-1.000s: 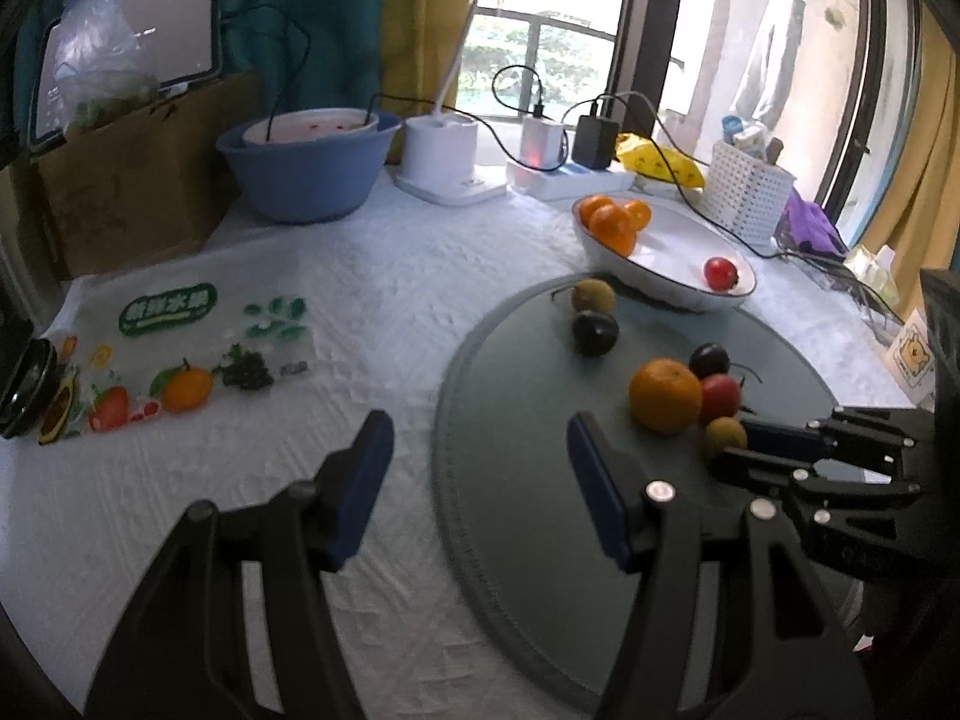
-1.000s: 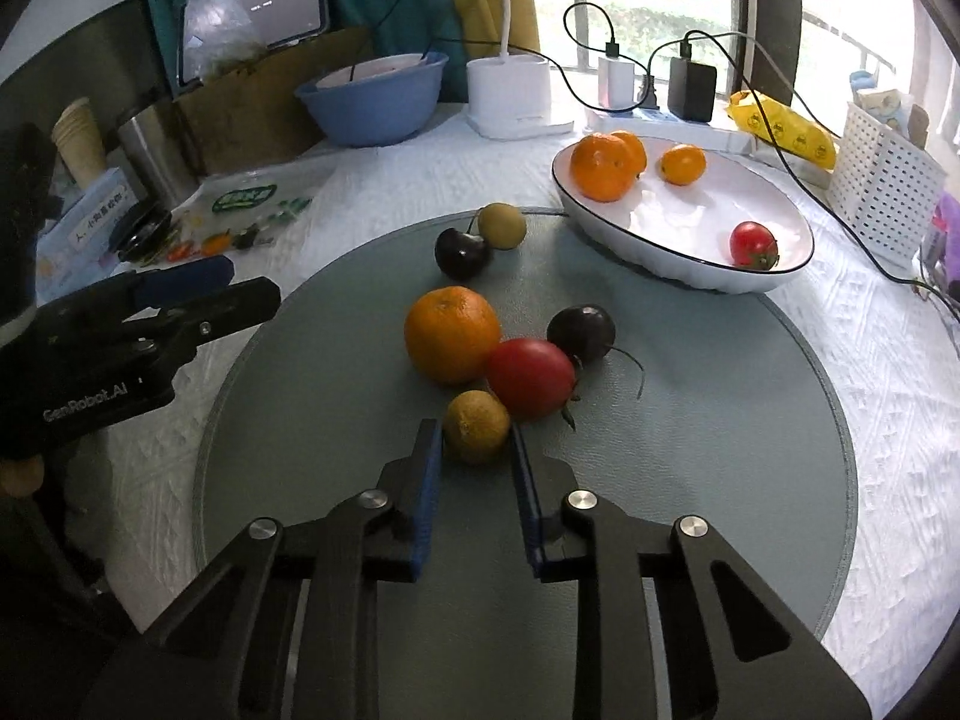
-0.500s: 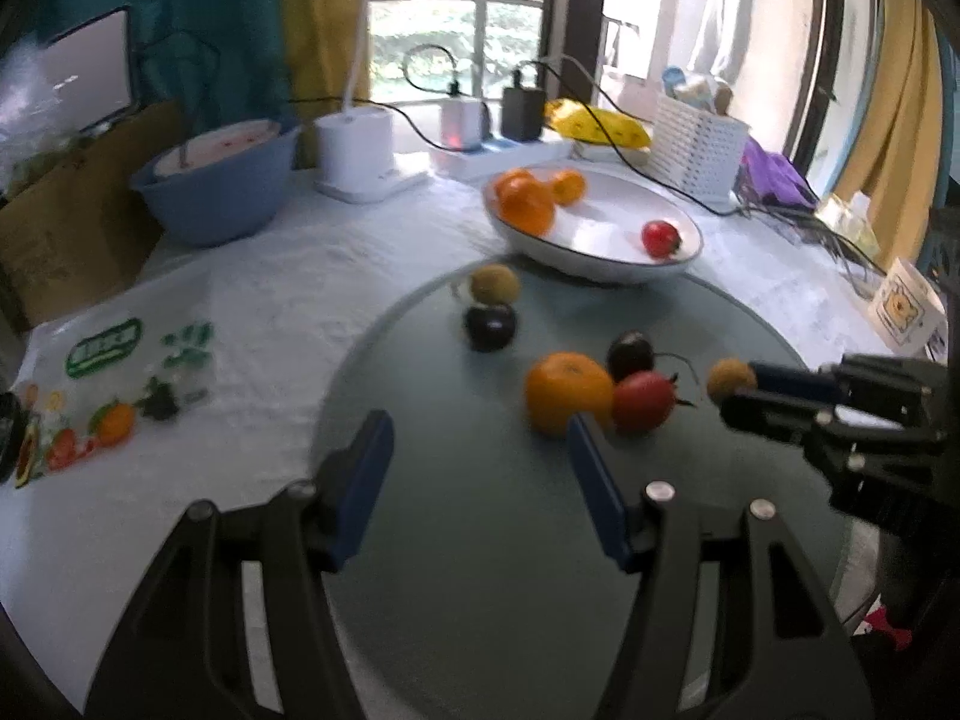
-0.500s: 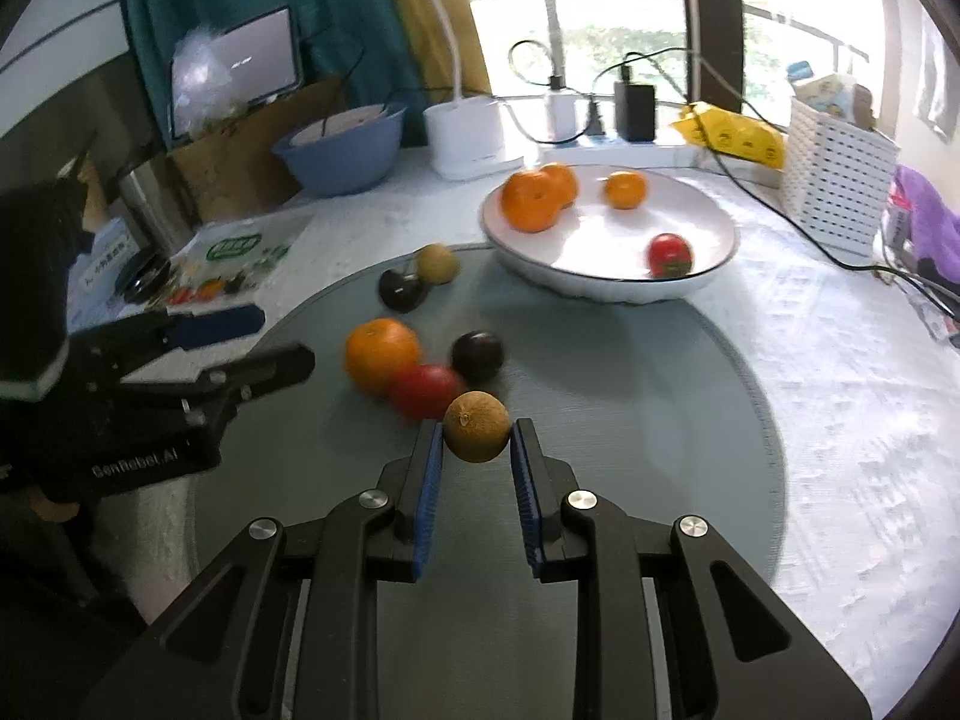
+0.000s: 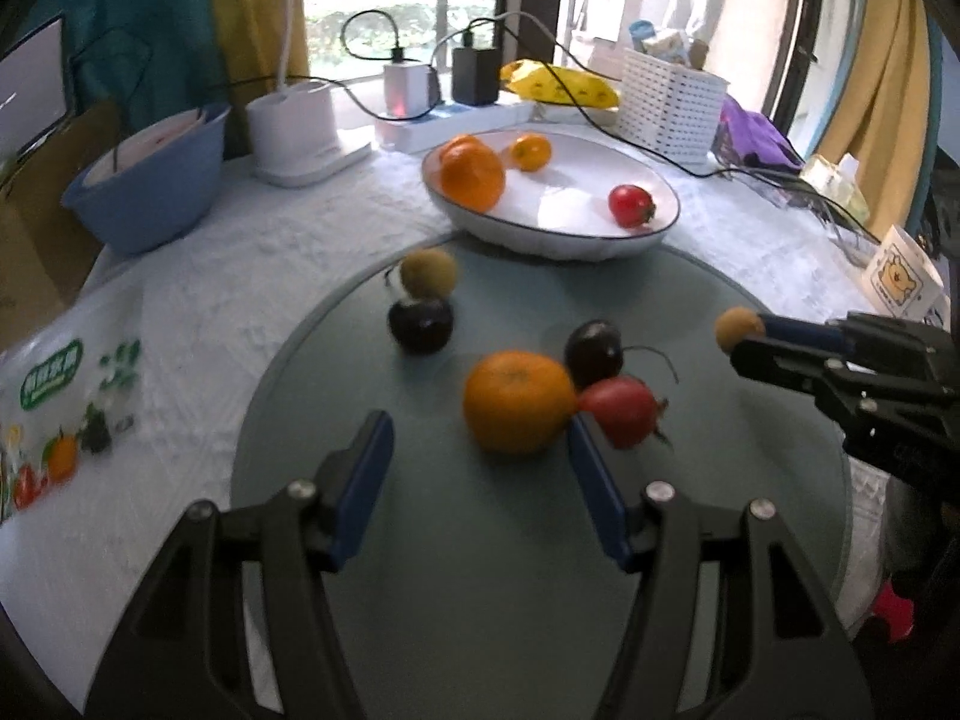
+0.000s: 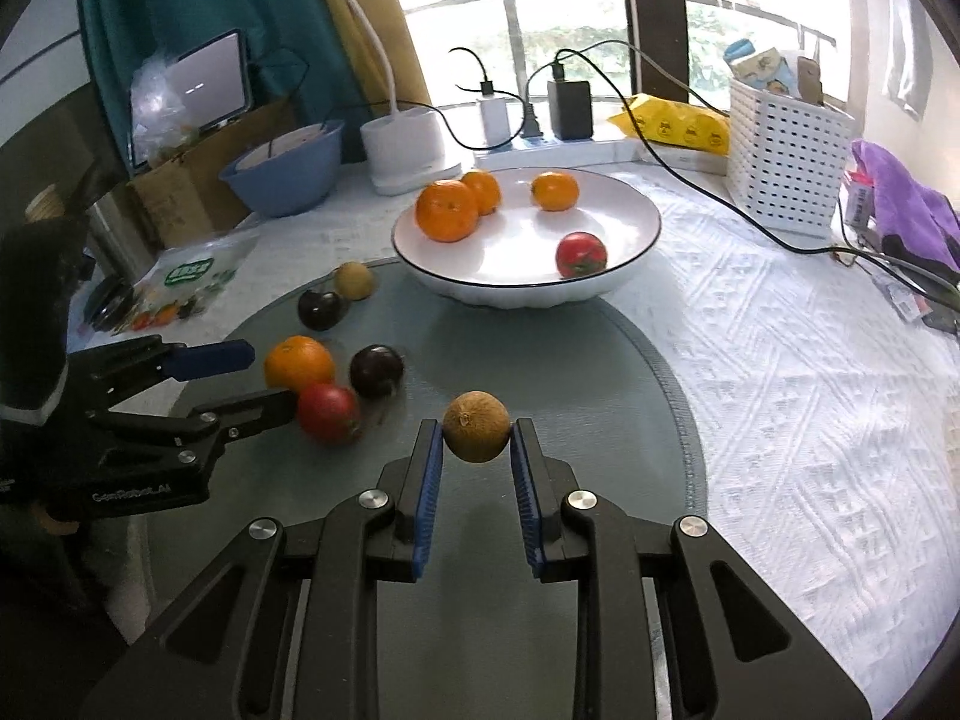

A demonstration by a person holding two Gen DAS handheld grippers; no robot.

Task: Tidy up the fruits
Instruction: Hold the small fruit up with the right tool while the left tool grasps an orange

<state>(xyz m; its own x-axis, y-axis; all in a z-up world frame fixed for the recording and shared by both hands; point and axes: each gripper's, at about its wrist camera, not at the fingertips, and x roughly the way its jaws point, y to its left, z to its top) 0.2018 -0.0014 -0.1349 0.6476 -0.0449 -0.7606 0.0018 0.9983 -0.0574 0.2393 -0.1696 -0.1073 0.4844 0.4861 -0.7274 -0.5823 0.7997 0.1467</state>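
My right gripper (image 6: pixel 477 441) is shut on a small brown round fruit (image 6: pixel 476 435) and holds it above the grey round mat (image 6: pixel 600 372); it also shows in the left wrist view (image 5: pixel 737 329). My left gripper (image 5: pixel 480 450) is open and empty, just short of an orange (image 5: pixel 517 399) and a red tomato (image 5: pixel 621 411). A dark plum (image 5: pixel 594 351), another plum (image 5: pixel 420 324) and a brown fruit (image 5: pixel 427 271) lie on the mat. The white bowl (image 6: pixel 636 222) holds three oranges (image 6: pixel 447 210) and a tomato (image 6: pixel 580 253).
A blue basin (image 6: pixel 285 171), a white lamp base (image 6: pixel 405 147), chargers with cables (image 6: pixel 567 108), a white basket (image 6: pixel 786 159) and a purple cloth (image 6: pixel 906 204) stand at the back. A printed plastic bag (image 5: pixel 54 420) lies left of the mat.
My right gripper closed on the brown fruit, lifted it off the mat and carried it right, toward the bowl. My left gripper moved closer to the orange and tomato.
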